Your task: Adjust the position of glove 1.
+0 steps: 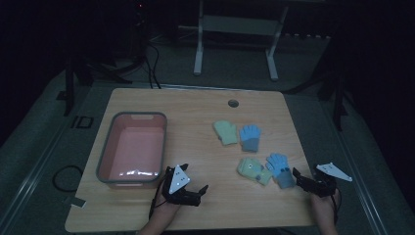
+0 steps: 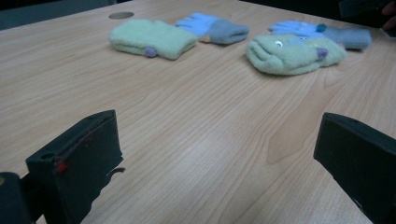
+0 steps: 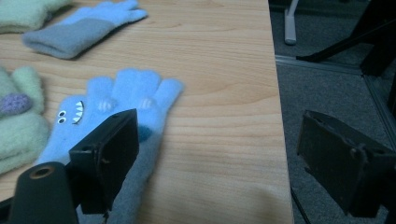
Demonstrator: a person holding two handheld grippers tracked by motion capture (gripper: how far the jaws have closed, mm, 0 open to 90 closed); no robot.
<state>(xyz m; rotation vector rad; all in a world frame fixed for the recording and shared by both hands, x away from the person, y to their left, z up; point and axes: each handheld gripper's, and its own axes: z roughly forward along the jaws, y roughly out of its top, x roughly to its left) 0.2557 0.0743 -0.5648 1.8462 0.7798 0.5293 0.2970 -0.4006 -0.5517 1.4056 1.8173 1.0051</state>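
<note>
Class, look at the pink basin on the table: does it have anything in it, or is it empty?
Empty. The high view shows the pink basin's bare floor, and all four gloves lie outside it on the table.

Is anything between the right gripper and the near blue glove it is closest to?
Nothing visible stands in the way. The right gripper, jaws open, sits right at the cuff end of the near blue glove. The near green glove lies beside that glove, on its far side from the gripper.
</note>
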